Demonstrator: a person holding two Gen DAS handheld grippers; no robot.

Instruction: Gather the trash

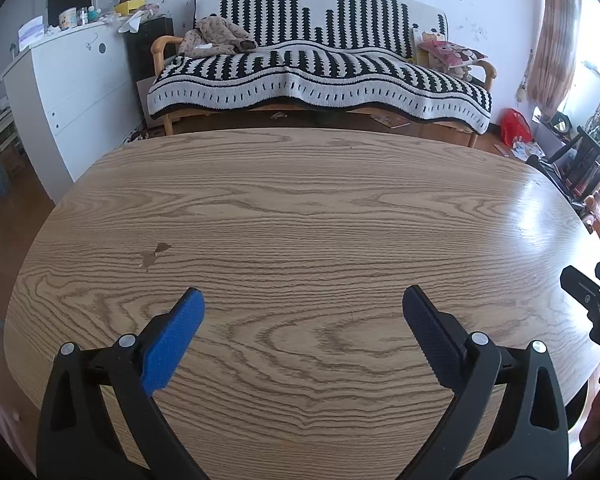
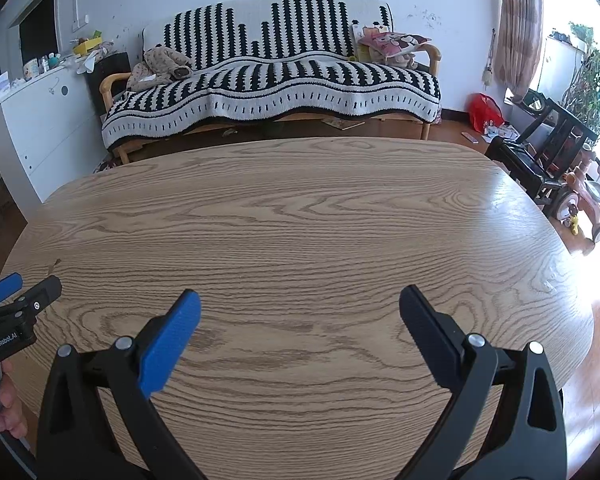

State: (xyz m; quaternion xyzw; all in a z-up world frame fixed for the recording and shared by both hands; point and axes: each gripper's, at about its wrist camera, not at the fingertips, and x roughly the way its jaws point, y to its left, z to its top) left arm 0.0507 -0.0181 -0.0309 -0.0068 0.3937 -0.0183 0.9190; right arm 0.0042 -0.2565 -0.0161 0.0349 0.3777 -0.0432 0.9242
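My left gripper [image 1: 303, 304] is open and empty, held low over the near part of a bare wooden table [image 1: 300, 208]. My right gripper [image 2: 300, 304] is open and empty too, over the same table [image 2: 300, 216]. Each gripper shows at the edge of the other's view: the right one in the left wrist view [image 1: 592, 296], the left one in the right wrist view [image 2: 16, 300]. A small dark stain [image 1: 154, 254] marks the tabletop left of centre. No trash shows on the table.
A sofa with a black-and-white striped cover [image 1: 320, 68] stands beyond the table. A white cabinet [image 1: 72, 92] is at the left. A red bag [image 1: 516, 126] and scattered papers lie on the floor at the right, near black chairs [image 2: 540, 152] and a toy ride-on [image 2: 584, 200].
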